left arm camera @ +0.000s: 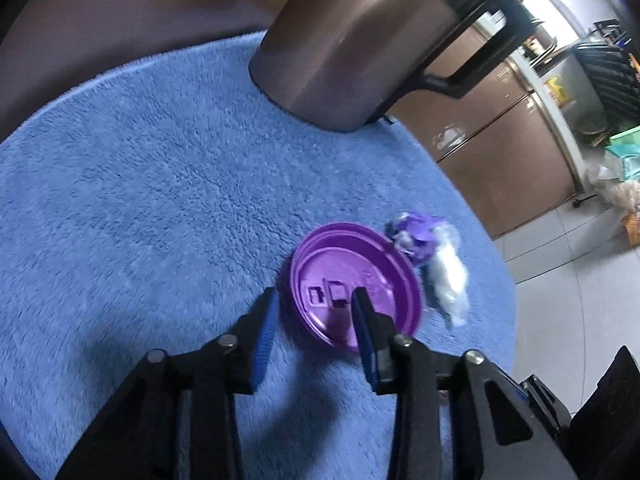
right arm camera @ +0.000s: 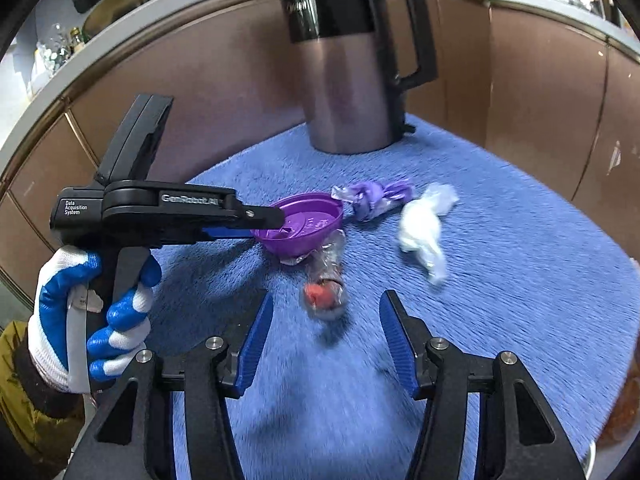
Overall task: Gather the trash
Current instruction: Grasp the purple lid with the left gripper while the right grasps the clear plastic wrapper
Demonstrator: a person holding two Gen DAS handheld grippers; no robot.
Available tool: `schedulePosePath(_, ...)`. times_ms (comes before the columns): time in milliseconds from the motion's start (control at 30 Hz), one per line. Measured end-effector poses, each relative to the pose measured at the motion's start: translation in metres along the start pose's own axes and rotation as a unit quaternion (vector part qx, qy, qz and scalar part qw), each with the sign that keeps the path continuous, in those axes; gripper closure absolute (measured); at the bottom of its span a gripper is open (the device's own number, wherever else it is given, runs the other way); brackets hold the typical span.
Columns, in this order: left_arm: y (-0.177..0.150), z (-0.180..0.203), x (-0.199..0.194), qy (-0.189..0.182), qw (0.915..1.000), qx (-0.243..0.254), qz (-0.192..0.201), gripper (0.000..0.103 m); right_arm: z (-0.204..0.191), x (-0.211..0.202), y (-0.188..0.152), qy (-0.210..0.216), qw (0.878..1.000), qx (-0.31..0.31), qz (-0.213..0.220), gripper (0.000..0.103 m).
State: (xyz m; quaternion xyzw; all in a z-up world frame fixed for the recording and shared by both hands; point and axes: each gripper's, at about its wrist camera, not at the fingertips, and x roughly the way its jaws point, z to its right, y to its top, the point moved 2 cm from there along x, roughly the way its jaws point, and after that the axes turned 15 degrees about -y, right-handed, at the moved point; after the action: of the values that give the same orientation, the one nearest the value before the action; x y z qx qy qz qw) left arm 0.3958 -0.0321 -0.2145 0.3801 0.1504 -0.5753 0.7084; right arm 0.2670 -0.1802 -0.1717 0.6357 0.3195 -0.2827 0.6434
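Left tongs [left arm camera: 316,300] narrowed astride the purple lid's [left arm camera: 356,284] rim, grip unconfirmed; right tongs [right arm camera: 326,312] wide, nothing held, wrapper [right arm camera: 325,292] just ahead; next, close and lift.

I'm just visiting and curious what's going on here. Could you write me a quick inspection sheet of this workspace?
Surface: round blue fluffy mat, used as the work area.
Job's things: purple lid, tilted in the right view; purple wrapper; white wrapper; clear wrapper with something red inside.
Clutter: tall metal kettle with black handle at the mat's far edge.
Grippers: left hand-held gripper straddles the lid's rim, one finger outside and one over the lid, pads not clearly pressing; right hand-held gripper open around the clear wrapper, not touching it. A gloved hand holds the left one.
Cables: nothing seen.
Surroundings: brown cabinet fronts, tiled floor.
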Motion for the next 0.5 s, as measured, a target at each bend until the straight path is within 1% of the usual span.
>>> schedulePosePath(33,0.000,-0.001,0.004,0.002,1.0000,-0.002,-0.001,0.077,-0.002,0.008,0.001,0.002,1.000,-0.001,-0.005,0.049)
schedulePosePath(100,0.001,-0.001,0.003,0.003,1.0000,-0.001,0.003,0.078,-0.005,0.019,0.004,0.004,1.000,-0.002,-0.012,0.056)
schedulePosePath(133,0.001,-0.002,0.004,0.002,1.0000,-0.003,0.004,0.083,-0.008,0.025,0.005,0.005,1.000,-0.003,-0.016,0.058)
schedulePosePath(167,0.000,-0.003,0.003,0.004,1.0000,-0.005,0.005,0.085,-0.009,0.031,0.005,0.006,1.000,-0.002,-0.022,0.065)
schedulePosePath(200,-0.001,-0.004,0.003,0.006,0.9999,-0.007,0.006,0.090,-0.009,0.036,0.005,0.008,1.000,0.001,-0.026,0.073)
schedulePosePath(233,-0.002,-0.007,0.001,0.007,0.9999,-0.009,0.007,0.094,-0.009,0.040,0.005,0.008,1.000,0.003,-0.027,0.078)
schedulePosePath(267,-0.005,-0.009,0.000,0.006,0.9999,-0.013,0.009,0.095,-0.008,0.041,0.005,0.008,1.000,0.007,-0.027,0.085)
schedulePosePath(300,-0.006,-0.012,-0.003,0.003,0.9998,-0.016,0.011,0.096,-0.007,0.042,0.004,0.006,1.000,0.009,-0.026,0.088)
schedulePosePath(333,-0.007,-0.015,-0.007,0.000,0.9998,-0.018,0.013,0.098,-0.005,0.040,0.003,0.005,1.000,0.012,-0.024,0.089)
schedulePosePath(500,-0.016,-0.017,-0.026,-0.004,0.9994,-0.022,0.027,0.099,-0.003,0.024,-0.005,0.007,1.000,0.010,-0.016,0.091)
